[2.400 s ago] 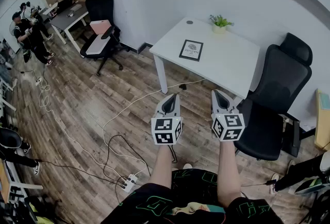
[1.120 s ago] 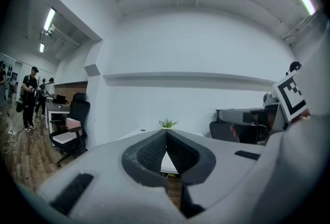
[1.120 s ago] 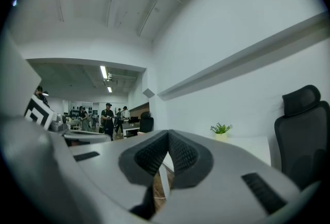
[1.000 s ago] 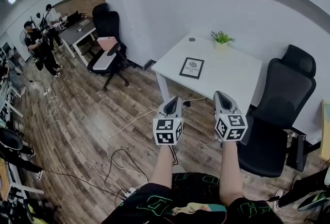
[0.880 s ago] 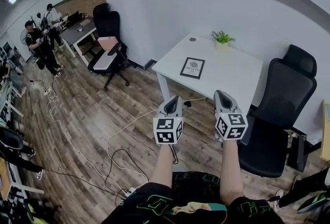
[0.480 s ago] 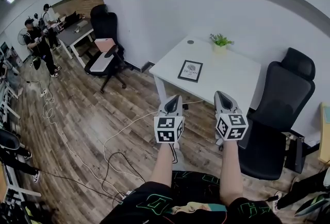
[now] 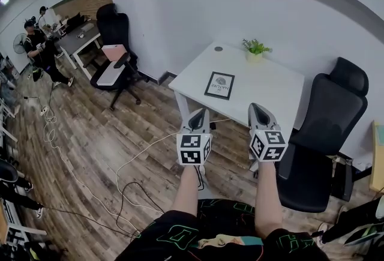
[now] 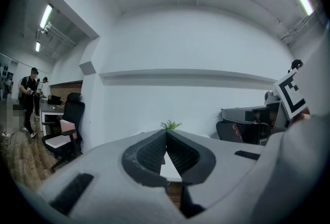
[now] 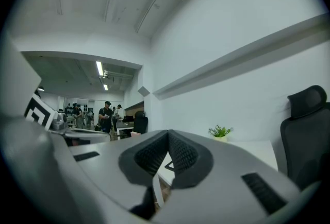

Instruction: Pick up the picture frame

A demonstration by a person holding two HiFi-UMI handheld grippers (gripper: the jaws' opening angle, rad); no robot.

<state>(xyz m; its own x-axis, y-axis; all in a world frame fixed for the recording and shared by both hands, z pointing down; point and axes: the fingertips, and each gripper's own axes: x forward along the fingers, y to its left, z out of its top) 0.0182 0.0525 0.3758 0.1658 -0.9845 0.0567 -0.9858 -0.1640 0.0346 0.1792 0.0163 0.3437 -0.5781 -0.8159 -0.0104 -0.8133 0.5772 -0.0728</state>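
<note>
A black picture frame [image 7: 219, 85] with a white print lies flat on the white table [image 7: 270, 83], near its left front part. My left gripper [image 7: 197, 114] and right gripper [image 7: 256, 108] are held side by side in front of the table, well short of the frame, both pointing level toward it. Both are shut with nothing between the jaws. In the left gripper view the left gripper [image 8: 166, 133] shows its pads touching. The right gripper [image 9: 168, 134] also has its tips together, and a corner of the frame [image 9: 167, 167] shows just below them.
A small potted plant [image 7: 255, 48] stands at the table's far edge. A black office chair [image 7: 318, 134] is right of the table, close to my right arm. Cables [image 7: 135, 161] and a power strip run over the wood floor. Another chair [image 7: 114, 44], desk and people [image 7: 37, 44] are at far left.
Both grippers have moved forward toward the table, staying shut. The table and frame sit closer in the head view than before.
</note>
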